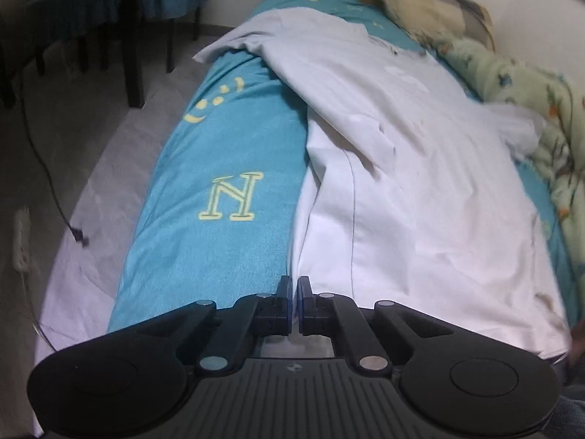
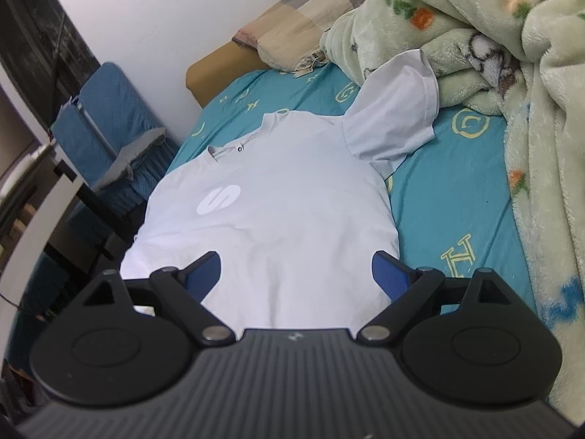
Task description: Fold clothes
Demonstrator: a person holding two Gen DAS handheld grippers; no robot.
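**Inspector:** White cotton, one T-shirt, lying flat on the teal bedsheet. Orientation?

**Assistant:** In the right wrist view the long axis runs from the hem near the camera up to the collar at the far end, towards the pillow. One sleeve sticks out to the right and rests against the green fleece blanket.

**Inspector:** Anything obscured?

**Assistant:** The hem is cut off by the right gripper body. In the left wrist view the near sleeve is folded over the shirt's edge — what lies under that fold cannot be seen. The chest print is sharp only in the right view.

**Inspector:** Gripper states?

**Assistant:** Left gripper: fingers pressed together at the shirt's side edge, where white meets teal. A thin gap shows between the pads; whether cloth is pinched there cannot be told. Right gripper: fingers spread wide above the lower part of the shirt — nothing between them.

**Inspector:** Surroundings?

**Assistant:** Dark chair legs and a cable on the floor, left of the bed.
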